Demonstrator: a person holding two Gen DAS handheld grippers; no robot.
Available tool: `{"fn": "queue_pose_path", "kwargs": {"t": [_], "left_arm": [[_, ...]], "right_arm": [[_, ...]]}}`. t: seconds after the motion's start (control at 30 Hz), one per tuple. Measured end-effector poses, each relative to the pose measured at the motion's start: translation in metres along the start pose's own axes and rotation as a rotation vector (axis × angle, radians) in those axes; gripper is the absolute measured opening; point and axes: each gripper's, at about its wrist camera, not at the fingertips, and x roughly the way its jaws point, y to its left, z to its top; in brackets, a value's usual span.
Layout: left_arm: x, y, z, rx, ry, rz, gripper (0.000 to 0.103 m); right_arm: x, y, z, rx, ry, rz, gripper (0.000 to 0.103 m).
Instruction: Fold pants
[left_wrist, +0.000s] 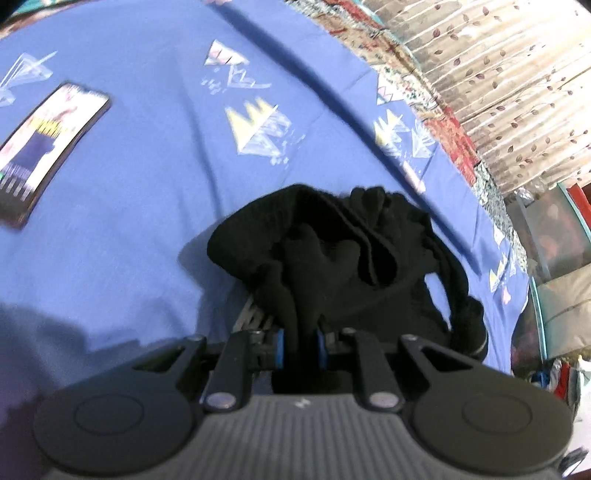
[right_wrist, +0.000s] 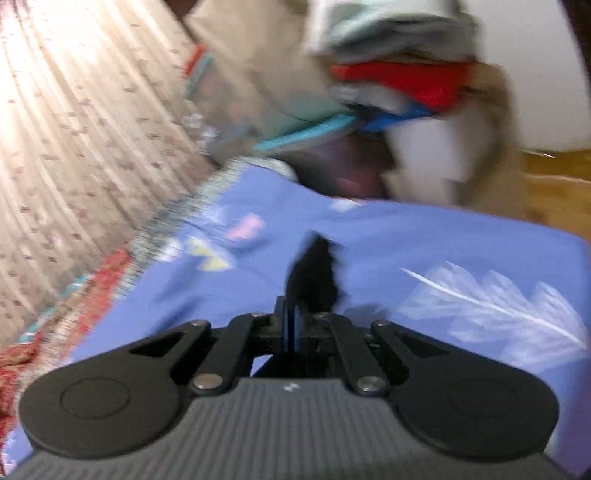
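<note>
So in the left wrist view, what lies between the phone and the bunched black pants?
Only bare blue bedsheet. In the left wrist view the phone lies flat at the left, and the black pants, clamped in the left gripper, bunch up at centre.

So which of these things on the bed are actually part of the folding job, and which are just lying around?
Part of the job:
- black pants, bunched up
- left gripper, fingers shut on the pants
- right gripper, pinching a bit of black cloth
- blue bedsheet they work over

Just lying about:
- phone on the sheet
- curtain
- pile of clothes, blurred
</note>
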Motion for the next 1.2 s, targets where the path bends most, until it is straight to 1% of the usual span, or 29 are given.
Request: {"fn": "queue_pose_path", "kwargs": {"t": [0.1,0.13,0.17,0.2,0.23,0.27,0.3,0.37,0.4,0.43,0.47,0.53,0.57,0.63,0.73,0.77,0.8,0.83,0.9,1.03,1.13,1.2], "left_arm": [[-0.006,0.01,-0.019,0.013,0.012,0.014,0.014],[-0.005,0.013,-0.026,0.021,0.022,0.021,0.016],[-0.003,0.014,-0.032,0.034,0.037,0.035,0.017],[0.0,0.015,-0.037,0.049,0.055,0.063,0.019],[0.002,0.016,-0.041,0.063,0.068,0.09,0.02],[-0.001,0.016,-0.044,0.075,0.069,0.094,0.021],[-0.005,0.018,-0.045,0.083,0.061,0.084,0.022],[-0.021,0.018,-0.044,0.115,0.016,0.072,0.022],[-0.029,0.017,-0.042,0.135,-0.016,0.078,0.023],[-0.036,0.014,-0.038,0.158,-0.056,0.092,0.023],[-0.039,0.013,-0.035,0.173,-0.08,0.097,0.023],[-0.04,0.004,-0.026,0.189,-0.109,0.089,0.025],[-0.036,-0.002,-0.022,0.194,-0.113,0.077,0.026],[-0.023,-0.019,-0.018,0.225,-0.11,0.036,0.03],[0.009,-0.055,-0.023,0.322,-0.075,0.001,0.038],[0.021,-0.065,-0.025,0.346,-0.054,-0.009,0.038],[0.032,-0.074,-0.027,0.362,-0.028,-0.025,0.038],[0.043,-0.082,-0.027,0.371,-0.002,-0.045,0.041],[0.06,-0.091,-0.027,0.377,0.035,-0.069,0.046],[0.073,-0.093,-0.026,0.366,0.05,-0.076,0.046],[0.067,-0.073,-0.027,0.35,0.038,-0.059,0.046],[0.063,-0.061,-0.023,0.321,0.024,-0.049,0.046]], "right_arm": [[-0.024,-0.03,-0.029,0.006,0.032,-0.107,0.006],[-0.023,-0.038,-0.036,0.008,0.058,-0.135,0.009],[-0.022,-0.045,-0.048,-0.004,0.093,-0.174,0.01],[-0.024,-0.05,-0.056,-0.013,0.118,-0.223,0.015],[-0.022,-0.055,-0.058,-0.003,0.13,-0.266,0.032],[-0.023,-0.062,-0.056,0.03,0.121,-0.295,0.043],[-0.031,-0.069,-0.055,0.074,0.089,-0.32,0.049],[-0.042,-0.074,-0.048,0.149,0.007,-0.358,0.049],[-0.044,-0.071,-0.044,0.148,-0.016,-0.356,0.049],[-0.047,-0.065,-0.041,0.123,-0.042,-0.348,0.049],[-0.045,-0.057,-0.037,0.093,-0.064,-0.337,0.049],[-0.047,-0.042,-0.036,0.045,-0.094,-0.292,0.049],[-0.043,-0.033,-0.035,0.025,-0.094,-0.256,0.049],[-0.034,-0.017,-0.04,-0.011,-0.064,-0.195,0.049],[-0.013,0.008,-0.055,-0.062,0.018,-0.111,0.049],[-0.008,0.017,-0.062,-0.075,0.05,-0.082,0.049],[-0.003,0.024,-0.067,-0.084,0.079,-0.055,0.049],[0.001,0.032,-0.074,-0.097,0.114,-0.02,0.049],[0.004,0.054,-0.088,-0.151,0.187,0.07,0.049],[0.001,0.104,-0.114,-0.305,0.311,0.263,0.049],[0.003,0.149,-0.13,-0.395,0.396,0.419,0.049],[0.001,0.191,-0.147,-0.498,0.427,0.52,0.049]]}}
